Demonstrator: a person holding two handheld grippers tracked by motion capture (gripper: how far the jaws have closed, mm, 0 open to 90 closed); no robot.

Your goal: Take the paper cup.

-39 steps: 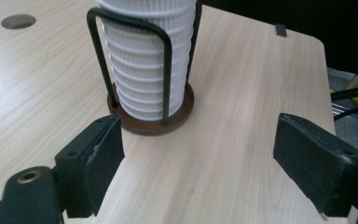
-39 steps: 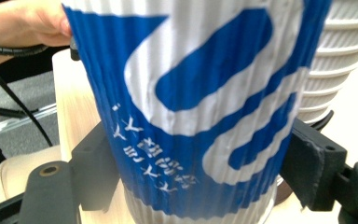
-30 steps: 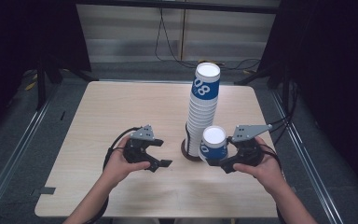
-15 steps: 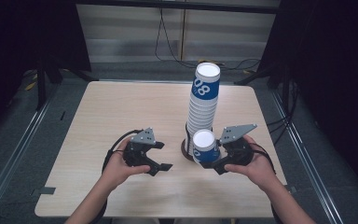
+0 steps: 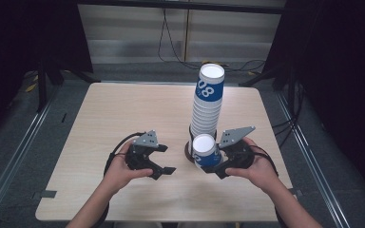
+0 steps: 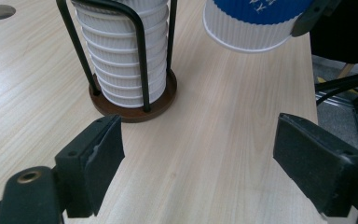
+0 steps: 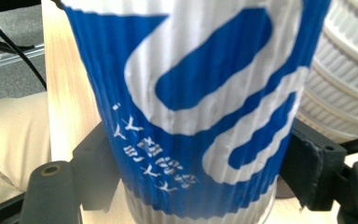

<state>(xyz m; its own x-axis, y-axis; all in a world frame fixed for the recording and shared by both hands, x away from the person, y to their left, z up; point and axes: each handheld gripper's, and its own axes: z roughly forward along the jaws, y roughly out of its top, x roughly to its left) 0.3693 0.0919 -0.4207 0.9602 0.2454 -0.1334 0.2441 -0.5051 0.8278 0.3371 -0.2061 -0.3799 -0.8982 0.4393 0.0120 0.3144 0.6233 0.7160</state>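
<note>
Right tongs point(image 5: 215, 161) pinching a single blue-and-white ribbed paper cup point(image 5: 206, 151), jaws pressed on both sides of its wall, seen clearly in the right gripper view point(image 7: 191, 112). Cup is upside down, white base facing up, held off the counter point(image 5: 123, 109) just in front of the cup stack point(image 5: 206, 102). Stack sits in a wire holder with a round brown base point(image 6: 133, 100), near the right-centre of the counter.

Left tongs point(image 5: 164, 159) spread, nothing between the jaws, hovering low over bare counter to the left of the holder. In the left gripper view they look straight at the holder base, with the held cup's rim point(image 6: 249, 28) hanging at top right.

Risks as I see them:
- Cup wall is thin paper. Grip looks firm; any more squeeze likely ovalises or creases it, and it won't nest or sit cleanly afterwards.
- Cup is very close to the stack. A sideways drift of the right hand could knock the tall column, which leans a bit above the wire uprights; upper cups could tip off.
- If the cup is tilted when set down, its rim catches an edge first and it rolls.
- Left tongs are near the holder base; a careless push shoves the whole holder.
</note>
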